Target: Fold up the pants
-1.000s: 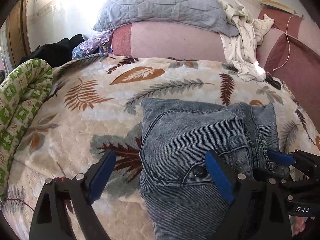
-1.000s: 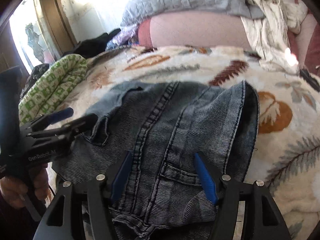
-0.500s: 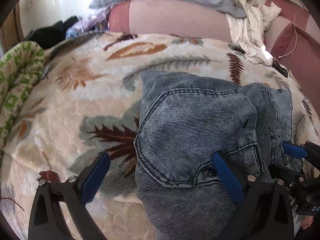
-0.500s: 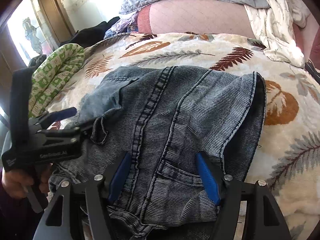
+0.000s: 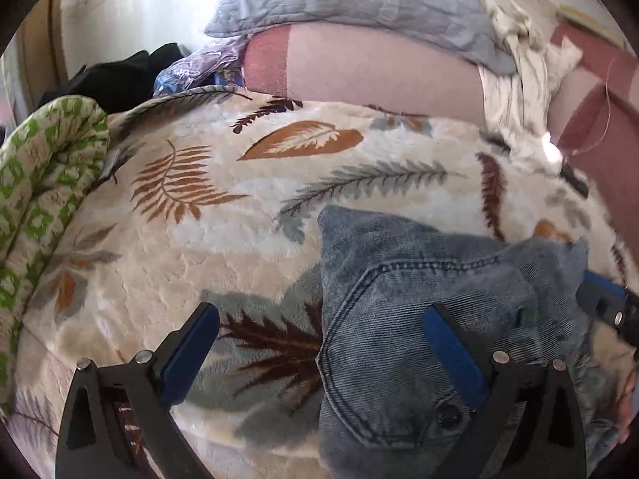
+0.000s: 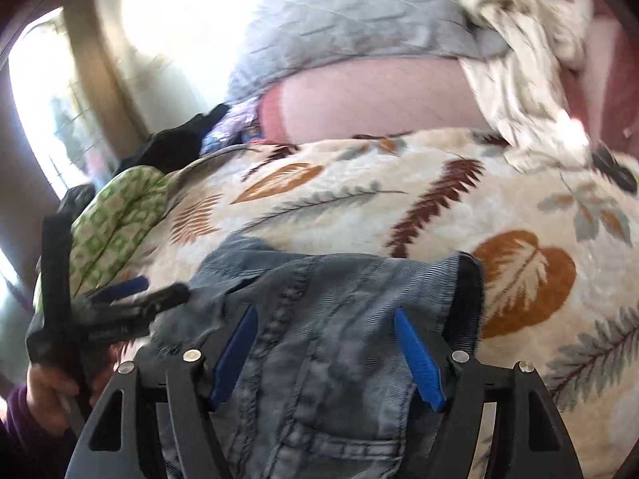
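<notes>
Folded blue denim pants (image 5: 419,319) lie on a leaf-print blanket (image 5: 239,219); they also show in the right wrist view (image 6: 339,319). My left gripper (image 5: 319,343) is open, its right finger over the pants' back pocket, its left finger over bare blanket. My right gripper (image 6: 325,347) is open, both blue pads over the denim near the waistband. The left gripper also shows at the left of the right wrist view (image 6: 131,299). The right gripper's tip shows at the right edge of the left wrist view (image 5: 603,295).
A green patterned quilt (image 5: 44,183) is rolled at the left. A pink bolster (image 5: 379,72) with a grey pillow (image 5: 359,0) and a white cloth (image 5: 519,92) lie at the back. Dark clothes (image 5: 116,76) are piled back left.
Both grippers pulled back and tilted up, so the pants sit lower in both views. Both stay open. The right wrist view is blurred by motion.
</notes>
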